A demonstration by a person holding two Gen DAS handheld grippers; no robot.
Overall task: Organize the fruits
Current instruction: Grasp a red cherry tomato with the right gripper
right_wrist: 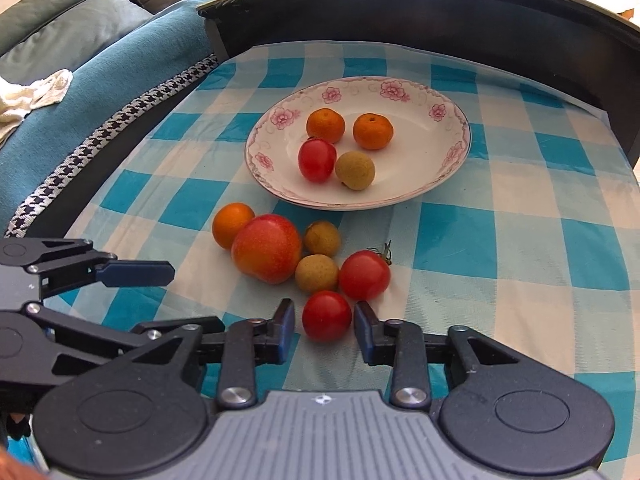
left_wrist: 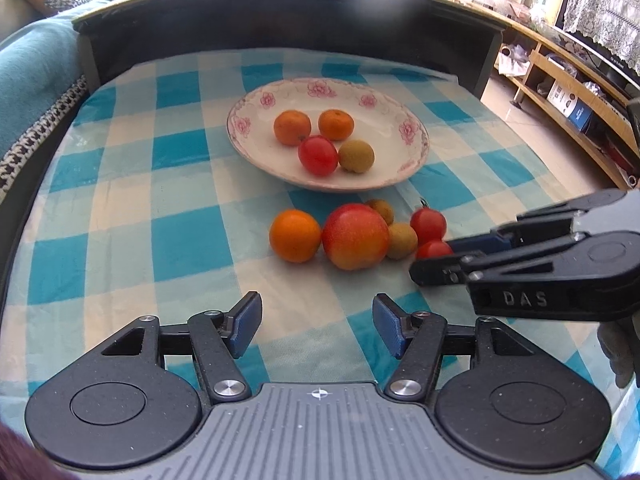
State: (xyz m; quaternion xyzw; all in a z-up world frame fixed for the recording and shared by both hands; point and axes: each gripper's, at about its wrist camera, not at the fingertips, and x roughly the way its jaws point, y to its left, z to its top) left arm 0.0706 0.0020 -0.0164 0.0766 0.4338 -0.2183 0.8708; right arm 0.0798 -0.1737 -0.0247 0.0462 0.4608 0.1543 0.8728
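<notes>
A floral plate (right_wrist: pixel 448 152) (left_wrist: pixel 400 120) holds two small oranges (right_wrist: pixel 326 125), a cherry tomato (right_wrist: pixel 317 159) and a longan (right_wrist: pixel 355 170). In front of it on the cloth lie an orange (right_wrist: pixel 230 224), a red-yellow apple (right_wrist: pixel 267 248) (left_wrist: pixel 355 236), two longans (right_wrist: pixel 317 273) and two cherry tomatoes. My right gripper (right_wrist: pixel 325 326) is open, its pads on either side of the nearest tomato (right_wrist: pixel 327 316) (left_wrist: pixel 434 249), not closed on it. My left gripper (left_wrist: pixel 318 324) is open and empty, hovering before the apple.
The blue-and-white checked cloth (left_wrist: pixel 172 168) covers a low table with a dark raised frame (left_wrist: pixel 280 16) behind. A teal-covered sofa (right_wrist: pixel 100 60) stands at the left. Wooden shelves (left_wrist: pixel 560 80) stand at the right.
</notes>
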